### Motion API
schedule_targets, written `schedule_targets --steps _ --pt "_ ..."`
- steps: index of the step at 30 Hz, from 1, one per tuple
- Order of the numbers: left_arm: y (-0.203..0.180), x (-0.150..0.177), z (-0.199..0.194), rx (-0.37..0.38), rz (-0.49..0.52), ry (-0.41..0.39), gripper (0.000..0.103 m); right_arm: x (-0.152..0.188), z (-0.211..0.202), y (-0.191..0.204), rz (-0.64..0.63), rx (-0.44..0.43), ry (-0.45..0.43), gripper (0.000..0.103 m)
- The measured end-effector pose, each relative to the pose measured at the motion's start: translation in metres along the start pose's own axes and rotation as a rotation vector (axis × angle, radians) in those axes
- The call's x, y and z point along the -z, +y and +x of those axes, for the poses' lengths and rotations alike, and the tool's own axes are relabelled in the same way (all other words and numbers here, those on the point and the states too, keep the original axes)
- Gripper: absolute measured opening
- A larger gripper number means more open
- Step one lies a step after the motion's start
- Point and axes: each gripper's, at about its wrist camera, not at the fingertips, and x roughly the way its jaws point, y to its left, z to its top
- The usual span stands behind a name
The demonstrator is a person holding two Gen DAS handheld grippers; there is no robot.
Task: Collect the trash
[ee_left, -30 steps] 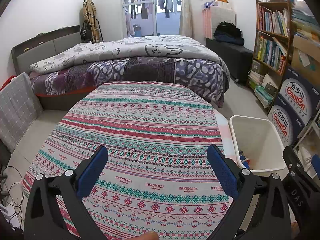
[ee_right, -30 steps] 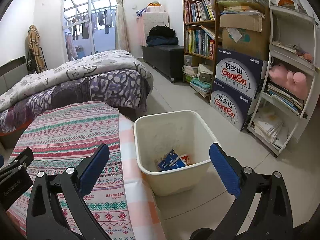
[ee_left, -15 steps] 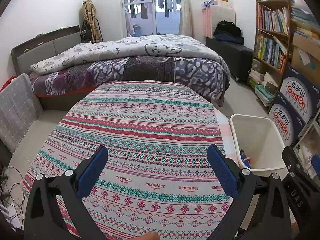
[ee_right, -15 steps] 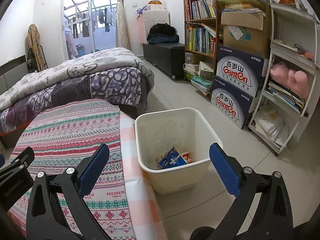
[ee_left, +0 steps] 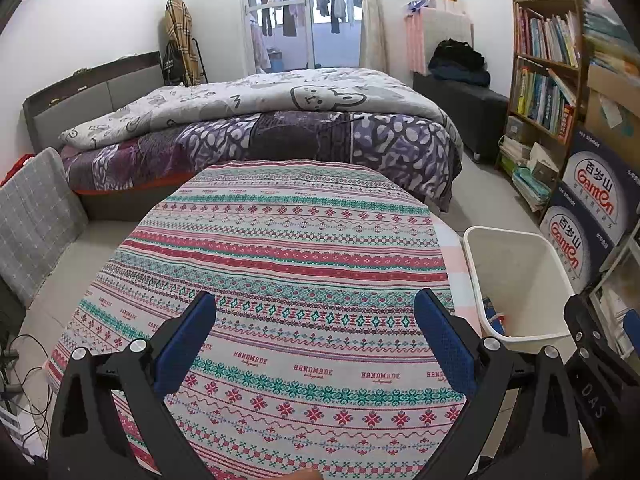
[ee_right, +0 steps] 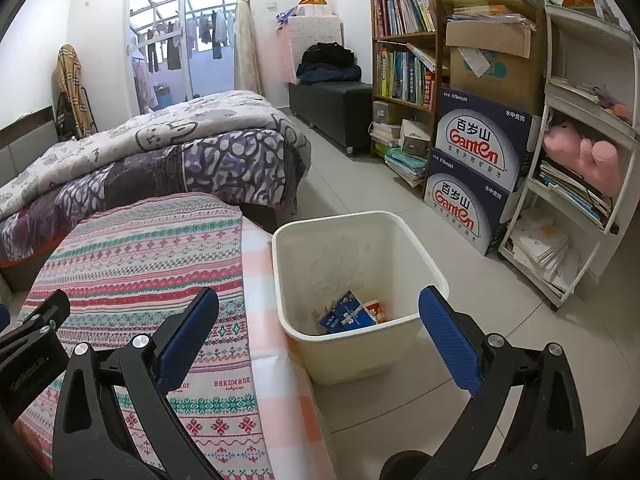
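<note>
The white waste bin [ee_right: 362, 296] stands on the tiled floor just right of the table, holding a blue carton [ee_right: 347, 313] and a red-and-white wrapper [ee_right: 375, 311] at its bottom. The right gripper [ee_right: 318, 334] hangs above the bin's near rim, its blue-padded fingers [ee_right: 448, 340] spread wide and holding nothing. The left gripper [ee_left: 314, 338] hovers over the patterned tablecloth [ee_left: 288, 256], likewise wide open and touching nothing. Only the right wrist view shows the bin's contents clearly; the left one catches just a sliver of blue inside the bin [ee_left: 520, 280]. Far behind the table lies a bed [ee_left: 256, 128]; stacked Ganten boxes [ee_right: 476, 168] and a bookshelf [ee_right: 404, 56] line the right wall.
</note>
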Motion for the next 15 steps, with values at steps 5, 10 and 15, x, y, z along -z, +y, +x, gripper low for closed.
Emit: schedule_targets --steps 5,10,15 --pt "0.0001 -0.0002 0.0003 -0.005 0.003 0.001 0.096 0.0008 0.0020 -0.0004 0.002 -0.001 0.010 0.096" --pt "-0.0012 -0.0002 0.0016 -0.008 0.009 0.001 0.096 0.0013 0.0025 -0.0006 0.001 -0.002 0.014 0.096" --pt "-0.0017 0.0000 0.0018 -0.006 0.009 0.002 0.096 0.0014 0.0032 -0.0007 0.002 -0.002 0.020 0.096"
